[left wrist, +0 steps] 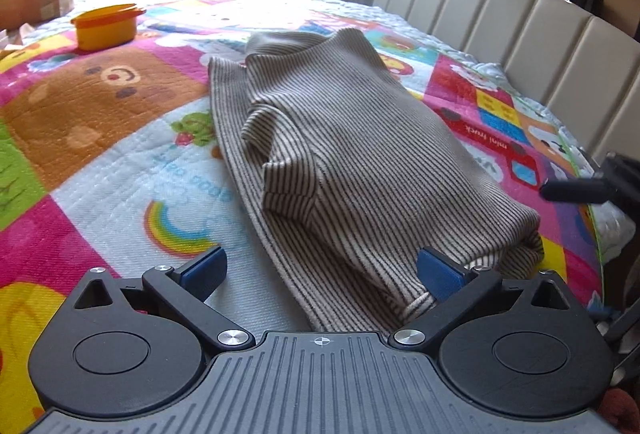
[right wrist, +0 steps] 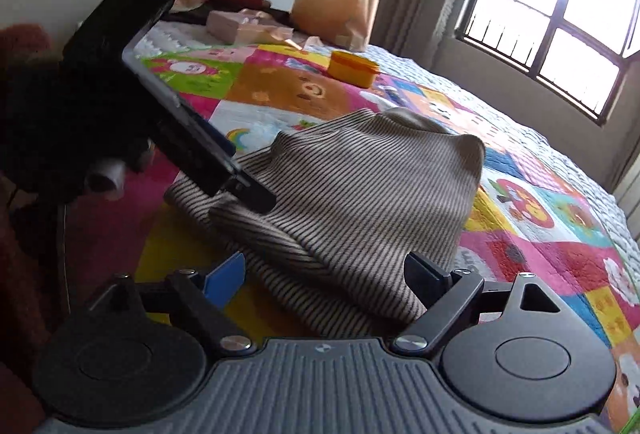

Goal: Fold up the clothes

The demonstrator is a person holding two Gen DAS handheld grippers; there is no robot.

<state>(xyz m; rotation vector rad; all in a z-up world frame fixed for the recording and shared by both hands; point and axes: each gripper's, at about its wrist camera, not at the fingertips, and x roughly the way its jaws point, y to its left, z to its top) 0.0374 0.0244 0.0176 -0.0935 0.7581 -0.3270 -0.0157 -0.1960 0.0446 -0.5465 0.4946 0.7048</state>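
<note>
Your left gripper [left wrist: 320, 274] and right gripper [right wrist: 324, 274]: jaws apart, empty. Striped garment [left wrist: 360, 154] loosely folded on bed [left wrist: 120, 170]; careless grab could spill layers.

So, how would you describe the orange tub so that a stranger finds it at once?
Start from the quilt with cartoon pictures that covers the bed. On its far side, towards the window, beyond the striped top, stands a small round tub. It is the only plain orange plastic thing there, with a lid.
</note>
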